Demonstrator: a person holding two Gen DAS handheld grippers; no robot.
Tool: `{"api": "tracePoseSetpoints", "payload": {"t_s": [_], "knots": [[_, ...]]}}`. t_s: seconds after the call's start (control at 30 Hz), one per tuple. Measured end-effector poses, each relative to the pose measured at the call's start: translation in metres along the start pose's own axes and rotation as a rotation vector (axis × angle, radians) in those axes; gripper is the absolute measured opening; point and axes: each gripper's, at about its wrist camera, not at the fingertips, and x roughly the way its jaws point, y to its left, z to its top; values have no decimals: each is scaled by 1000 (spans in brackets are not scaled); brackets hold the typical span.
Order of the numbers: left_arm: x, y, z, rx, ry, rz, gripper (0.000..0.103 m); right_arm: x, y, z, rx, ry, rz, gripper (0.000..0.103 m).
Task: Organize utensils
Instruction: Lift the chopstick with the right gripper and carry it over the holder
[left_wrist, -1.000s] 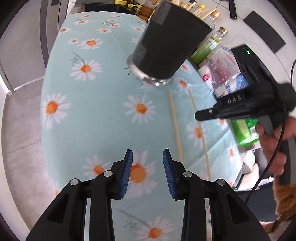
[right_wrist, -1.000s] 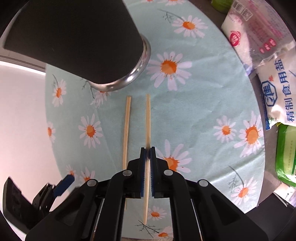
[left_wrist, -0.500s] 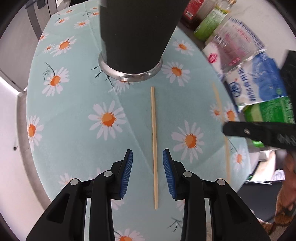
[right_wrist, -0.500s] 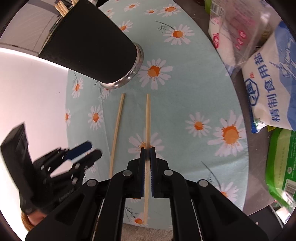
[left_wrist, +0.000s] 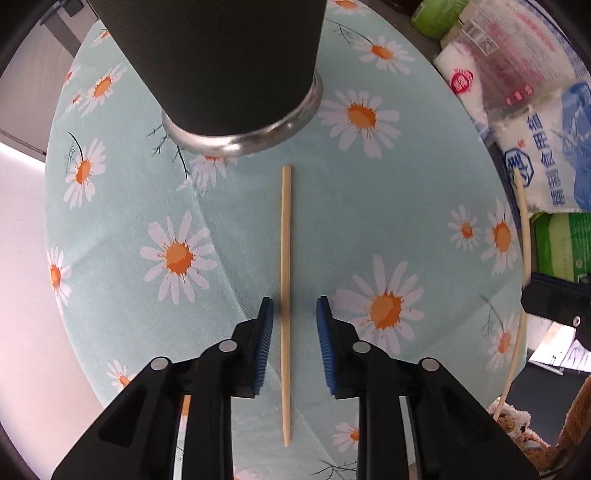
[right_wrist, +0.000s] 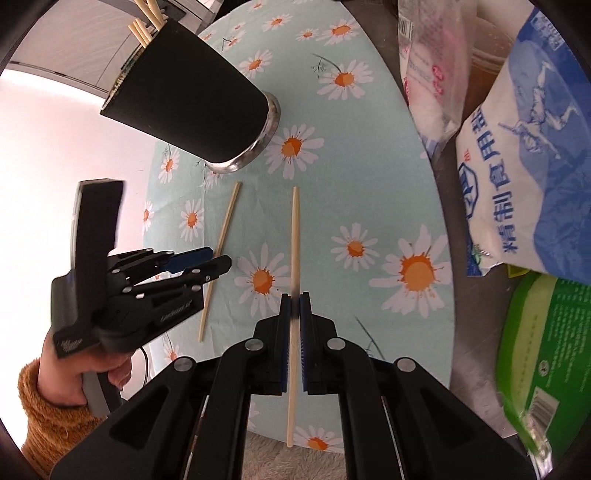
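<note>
The left tongs (left_wrist: 291, 325) are closing around a chopstick (left_wrist: 285, 258) lying flat on the counter (left_wrist: 236, 221). The right tongs (right_wrist: 294, 306) pinch another chopstick (right_wrist: 295, 240) tight. A crooked squeeze could make the flat one roll away.

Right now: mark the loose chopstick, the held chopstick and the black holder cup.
loose chopstick (left_wrist: 285, 258), left wrist view, mid-shaft on the cloth.
held chopstick (right_wrist: 295, 236), right wrist view, shaft ahead of the pads.
black holder cup (right_wrist: 192, 96), right wrist view, side wall.
</note>
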Motion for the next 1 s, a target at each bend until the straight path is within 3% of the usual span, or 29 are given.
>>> {"api": "tracePoseSetpoints", "payload": {"t_s": [0.27,0.47,0.57,1.0], "knots": [[4,-10,19,28,22,70,4,-6,-4,0,-25,2,29,6],[2,-19,16,40,10,87,4,-6,1,3,-44,9,32,6],[-19,-22,7,61,-54,83,4,-2,4,5,-49,16,32,6],[-92,0,-45,-41,-330,-185,4,10,45,15,-102,21,53,6]]}}
